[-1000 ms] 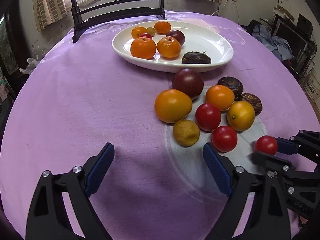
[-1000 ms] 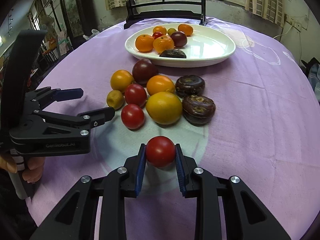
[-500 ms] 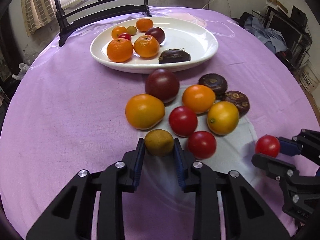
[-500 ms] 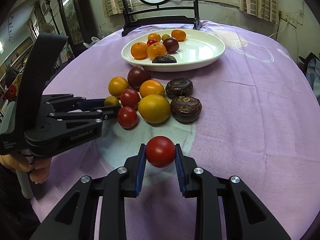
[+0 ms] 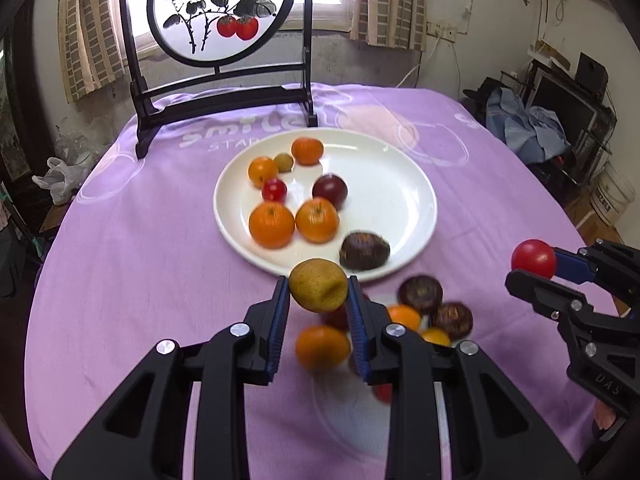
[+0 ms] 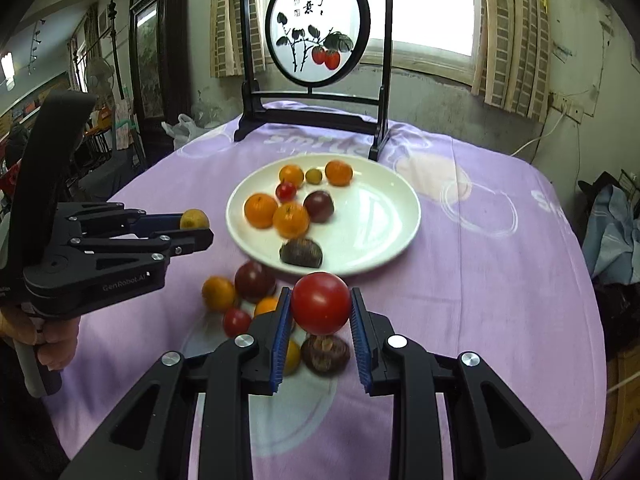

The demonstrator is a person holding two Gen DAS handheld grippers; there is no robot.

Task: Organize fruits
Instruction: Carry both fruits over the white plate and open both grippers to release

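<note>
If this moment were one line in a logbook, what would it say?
left gripper: shut on yellow-brown fruit | right gripper: shut on red tomato | both lifted near white plate

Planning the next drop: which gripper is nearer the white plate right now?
Left, slightly. The left gripper holds the yellow fruit beside the white plate's near-left rim; the right gripper holds the red tomato short of it.

Black claw, blue pads, silver screws
</note>
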